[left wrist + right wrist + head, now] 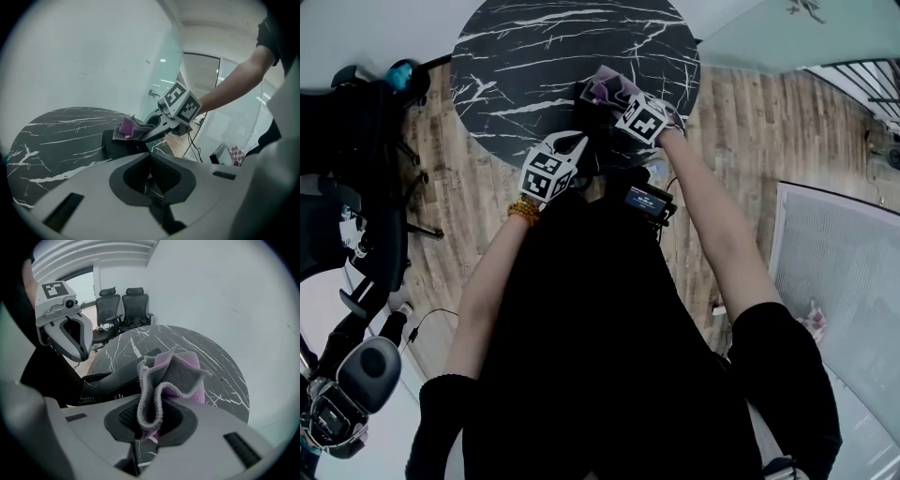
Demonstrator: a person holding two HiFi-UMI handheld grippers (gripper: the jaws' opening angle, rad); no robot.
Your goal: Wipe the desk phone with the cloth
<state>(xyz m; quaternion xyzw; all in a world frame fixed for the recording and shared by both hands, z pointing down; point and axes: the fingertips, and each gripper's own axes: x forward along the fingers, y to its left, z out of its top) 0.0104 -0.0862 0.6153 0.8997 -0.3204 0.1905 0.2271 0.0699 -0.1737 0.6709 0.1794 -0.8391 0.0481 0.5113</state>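
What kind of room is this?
Probably an office or meeting room: swivel office chairs, a desk phone on a round black marble table, and a glass wall.

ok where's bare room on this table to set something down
Bare marble on the table beyond the desk phone and to its left. Crowded at the near edge: phone, right gripper holding the cloth, left gripper.

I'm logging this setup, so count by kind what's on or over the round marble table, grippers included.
Desk phone: 1
Cloth: 1
Grippers: 2, the left gripper empty, the right gripper with its fingers shut on the cloth
Total: 4
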